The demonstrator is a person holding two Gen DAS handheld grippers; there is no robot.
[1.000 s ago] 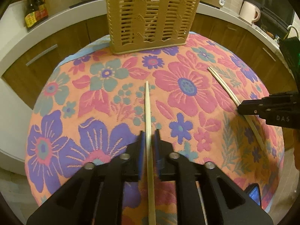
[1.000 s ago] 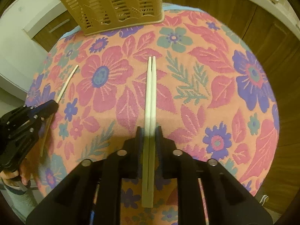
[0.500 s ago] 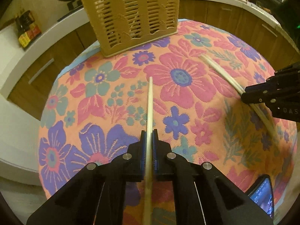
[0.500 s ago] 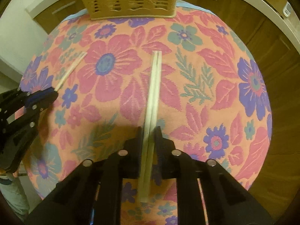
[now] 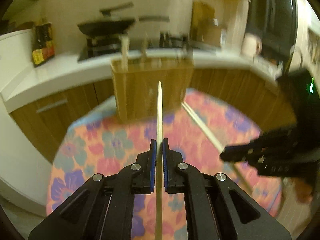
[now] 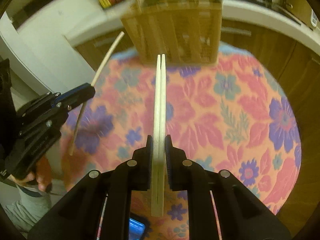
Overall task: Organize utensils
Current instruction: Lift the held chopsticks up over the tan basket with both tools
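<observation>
My left gripper [image 5: 159, 141] is shut on a single pale chopstick [image 5: 159, 110], held above the flowered tablecloth [image 5: 104, 152] with its tip toward the tan slotted utensil basket [image 5: 140, 88]. My right gripper [image 6: 159, 138] is shut on a pair of joined pale chopsticks [image 6: 160, 100], also lifted off the cloth and aimed at the basket [image 6: 180, 32]. In the right wrist view the left gripper [image 6: 88, 91] shows at the left with its chopstick [image 6: 106, 58]. In the left wrist view the right gripper [image 5: 226, 156] shows at the right with its chopsticks [image 5: 202, 126].
The basket stands at the table's far edge and holds several utensils. Behind it runs a white counter [image 5: 60, 74] with a frying pan [image 5: 106, 27], sauce bottles [image 5: 43, 44] and wooden cabinets below. A phone [image 6: 136, 228] lies near the table's front edge. A person's hand [image 6: 40, 174] grips the left tool.
Both grippers have risen off the table, each carrying its chopsticks up from the cloth. Both views have tilted up toward the basket and the counter, and the picture is blurred by the motion.
</observation>
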